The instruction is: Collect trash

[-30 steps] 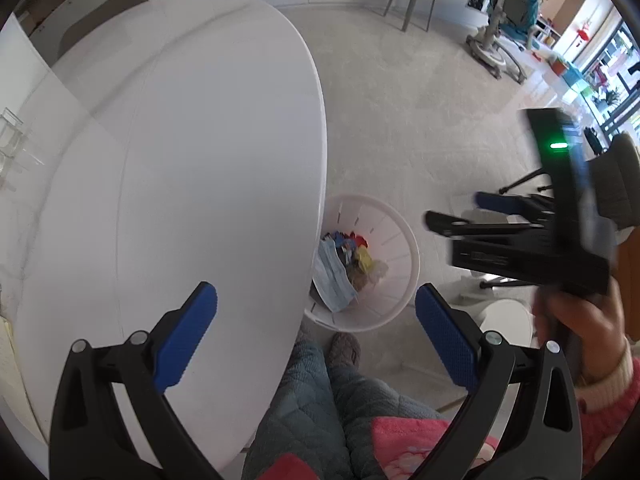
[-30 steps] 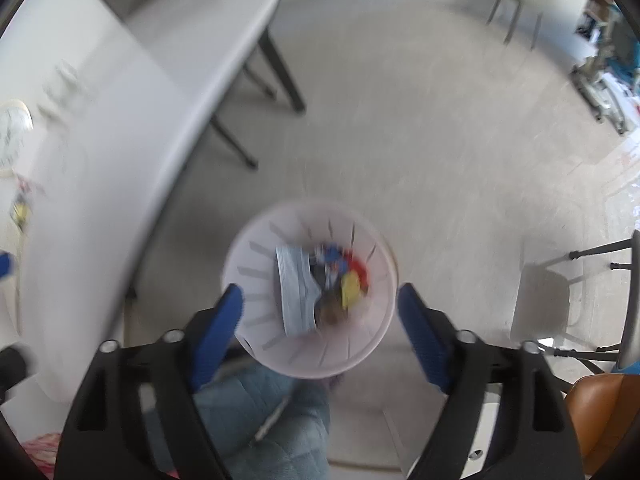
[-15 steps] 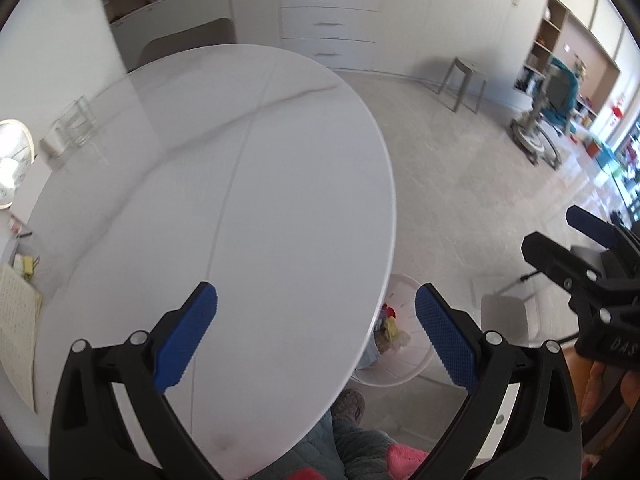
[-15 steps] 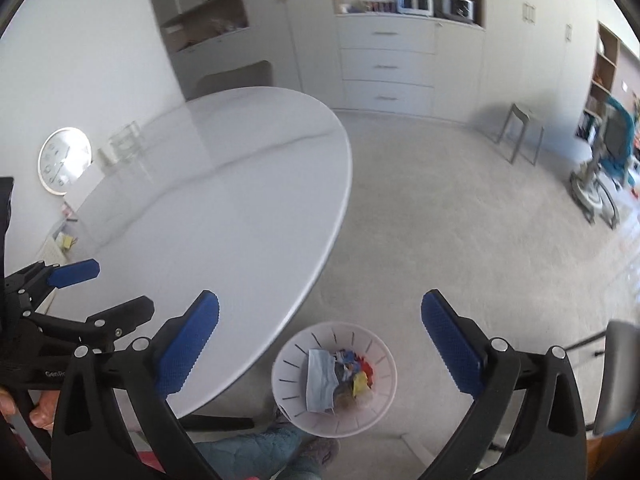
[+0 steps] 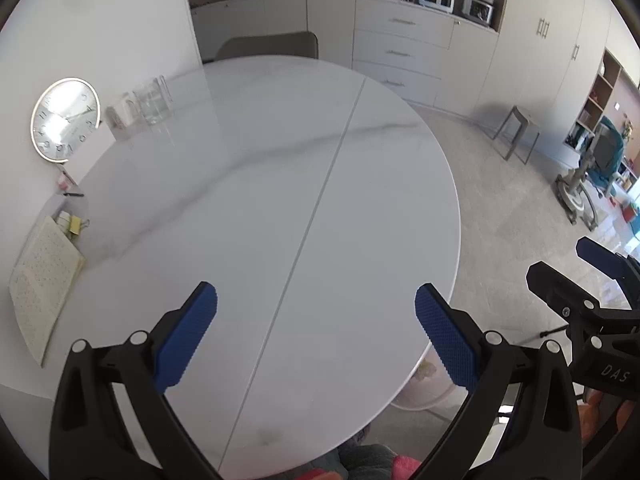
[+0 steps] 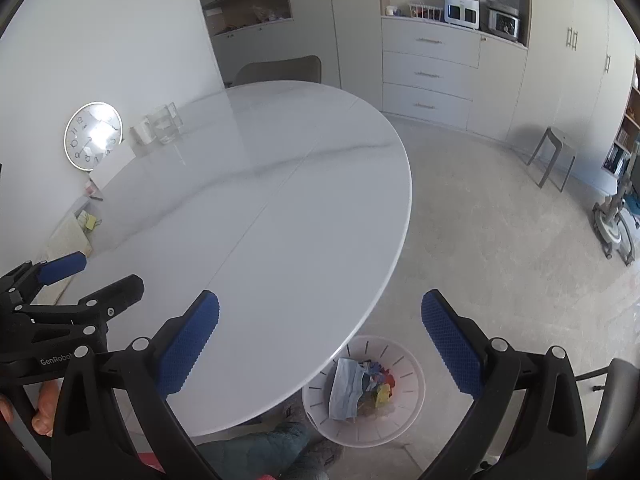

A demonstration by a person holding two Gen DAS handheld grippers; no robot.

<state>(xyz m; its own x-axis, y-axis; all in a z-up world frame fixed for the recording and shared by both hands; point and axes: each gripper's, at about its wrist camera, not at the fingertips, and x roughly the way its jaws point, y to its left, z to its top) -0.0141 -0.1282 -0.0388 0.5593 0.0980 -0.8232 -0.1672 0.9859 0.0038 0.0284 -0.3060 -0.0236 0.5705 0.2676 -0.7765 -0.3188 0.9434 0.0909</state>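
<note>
Both of my tongs have tilted up since the earlier frames: a second ago they pointed down at the bin, and now they face across the table toward the cabinets.

Nearest, at the bottom of the left wrist view, my left gripper (image 5: 316, 332) stands wide open with nothing between its blue pads. It hovers over the near edge of the white marble table (image 5: 260, 200). At the bottom of the right wrist view, my right gripper (image 6: 320, 340) is likewise spread wide and holds nothing. Each tong shows in the other's view: the right one at the right edge of the left wrist view, the left one at the lower left of the right wrist view.

Below the table edge, at the bottom centre of the right wrist view, the white waste bin (image 6: 404, 420) stands on the floor, partly tucked under the tabletop. The trash (image 6: 360, 388) lies inside it: a blue face mask with small red, yellow and blue scraps beside it. In the left wrist view only a sliver of the bin shows, at lower right under the table rim.

Farther off, at the left of the left wrist view, an open notebook (image 5: 40, 276) lies at the table's edge. Beyond it a round clock (image 5: 66, 120) leans against the wall, with clear glass containers (image 5: 152, 100) just beside it. At the top of the frame stand a grey chair (image 5: 268, 46) and drawer cabinets (image 5: 404, 56).
</note>
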